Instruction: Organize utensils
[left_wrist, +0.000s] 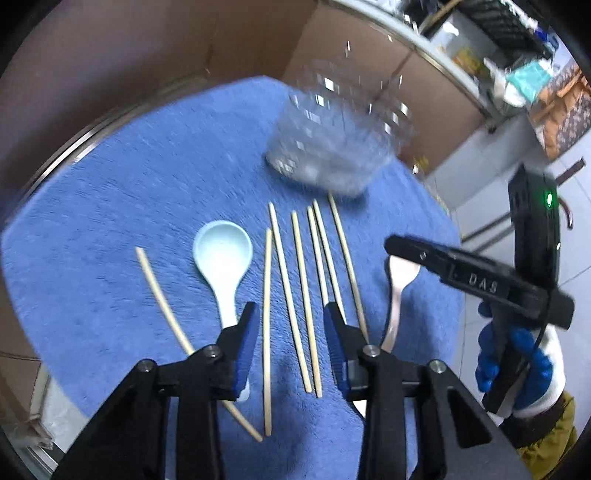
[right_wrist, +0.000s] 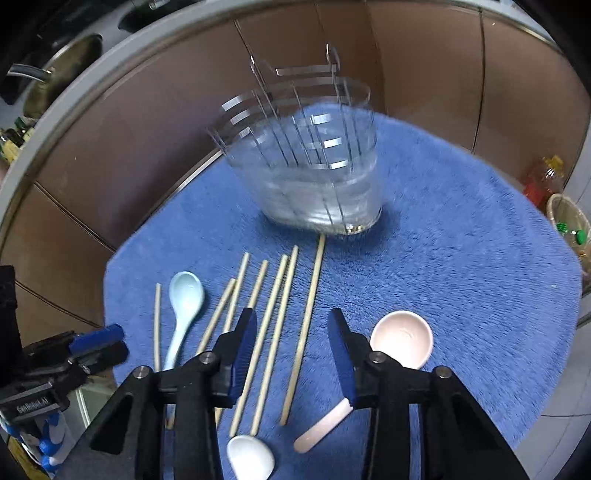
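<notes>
Left wrist view: left gripper (left_wrist: 291, 314) is hovering part open, gripping nothing, over chopsticks (left_wrist: 301, 295) lying beside a blue spoon (left_wrist: 223, 258) on the blue mat (left_wrist: 129, 192). Right wrist view: right gripper (right_wrist: 291, 321) is hanging part open and empty above the chopsticks, a pink spoon (right_wrist: 400, 339) lying just right of it and a clear holder (right_wrist: 314, 166) standing beyond.

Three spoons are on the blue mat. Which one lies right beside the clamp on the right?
The pink spoon. Its handle passes under the right gripper; the white spoon lies nearer the camera, and the light blue spoon is beyond the chopsticks.
</notes>
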